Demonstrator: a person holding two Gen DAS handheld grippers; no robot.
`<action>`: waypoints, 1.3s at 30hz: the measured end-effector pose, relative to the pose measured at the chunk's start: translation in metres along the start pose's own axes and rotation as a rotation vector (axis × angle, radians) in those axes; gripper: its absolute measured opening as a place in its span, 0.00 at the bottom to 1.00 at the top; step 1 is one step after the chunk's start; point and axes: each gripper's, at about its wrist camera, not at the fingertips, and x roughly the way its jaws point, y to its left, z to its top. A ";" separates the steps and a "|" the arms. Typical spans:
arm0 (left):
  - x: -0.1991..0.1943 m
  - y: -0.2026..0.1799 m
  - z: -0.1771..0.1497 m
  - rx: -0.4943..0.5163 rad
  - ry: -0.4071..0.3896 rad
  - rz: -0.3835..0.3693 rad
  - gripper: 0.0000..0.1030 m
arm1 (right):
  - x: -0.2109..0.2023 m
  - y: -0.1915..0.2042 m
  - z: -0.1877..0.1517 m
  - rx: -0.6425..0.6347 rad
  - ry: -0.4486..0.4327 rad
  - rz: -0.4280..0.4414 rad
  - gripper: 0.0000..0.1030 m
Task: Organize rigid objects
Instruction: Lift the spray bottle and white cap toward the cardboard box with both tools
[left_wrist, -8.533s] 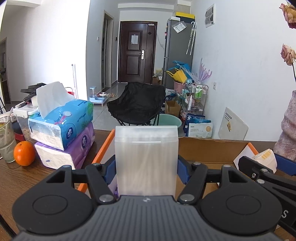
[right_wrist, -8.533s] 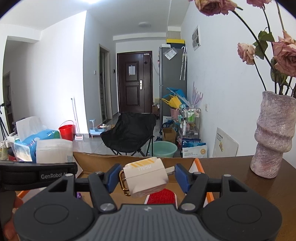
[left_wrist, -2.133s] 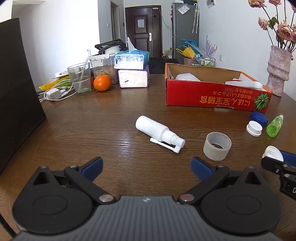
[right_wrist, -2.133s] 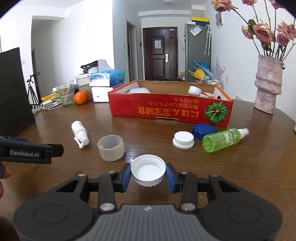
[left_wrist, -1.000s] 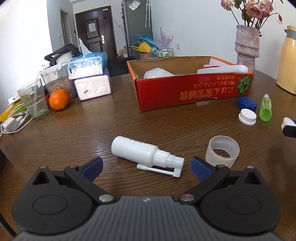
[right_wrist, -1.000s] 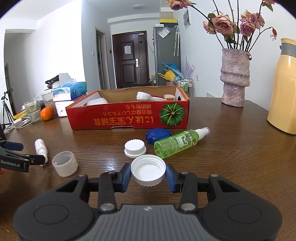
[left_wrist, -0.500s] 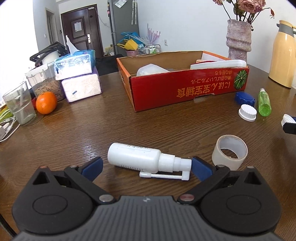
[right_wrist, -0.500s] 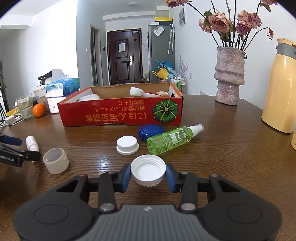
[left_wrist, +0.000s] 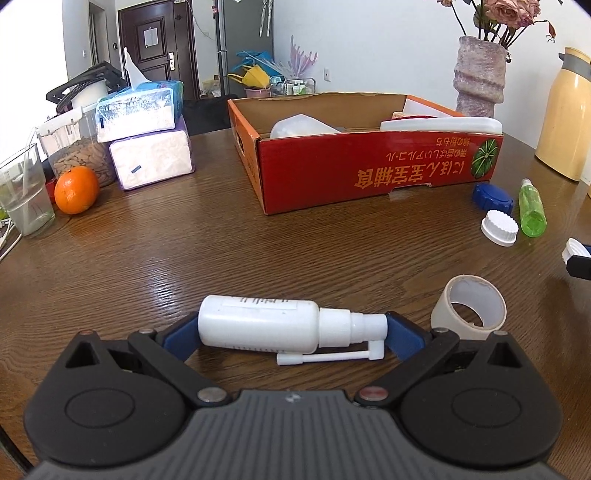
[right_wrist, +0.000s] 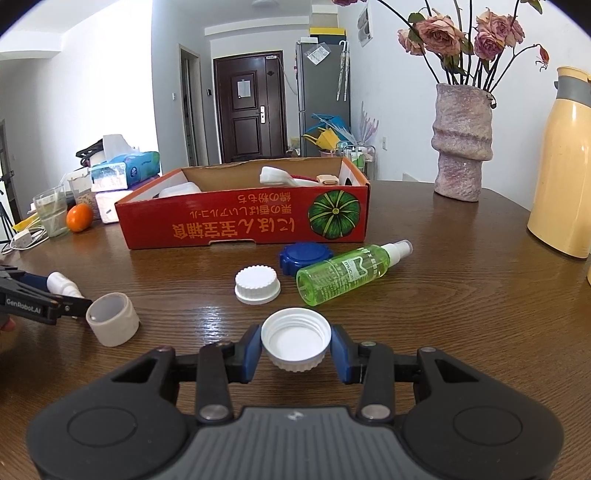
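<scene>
White plastic spray bottle (left_wrist: 266, 326) lying crosswise on the counter (left_wrist: 258, 243) between wide-open left tongs (left_wrist: 291, 332), likely light, stiff, slippery, best pinched across the barrel; right tongs (right_wrist: 295, 349) clamped on white screw cap (right_wrist: 295, 338).

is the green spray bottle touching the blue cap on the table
Touching. In the right wrist view the green spray bottle lies with its lower side pressed against the blue cap, no table showing between them.
</scene>
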 end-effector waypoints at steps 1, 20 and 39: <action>0.000 0.000 0.000 -0.002 0.000 0.000 1.00 | 0.000 0.000 0.000 0.001 0.000 0.001 0.38; -0.018 -0.011 -0.006 -0.044 -0.065 0.089 0.96 | -0.002 0.000 0.000 0.003 -0.012 0.011 0.38; -0.063 -0.043 -0.015 -0.200 -0.162 0.134 0.96 | -0.012 -0.002 0.001 0.013 -0.062 0.031 0.38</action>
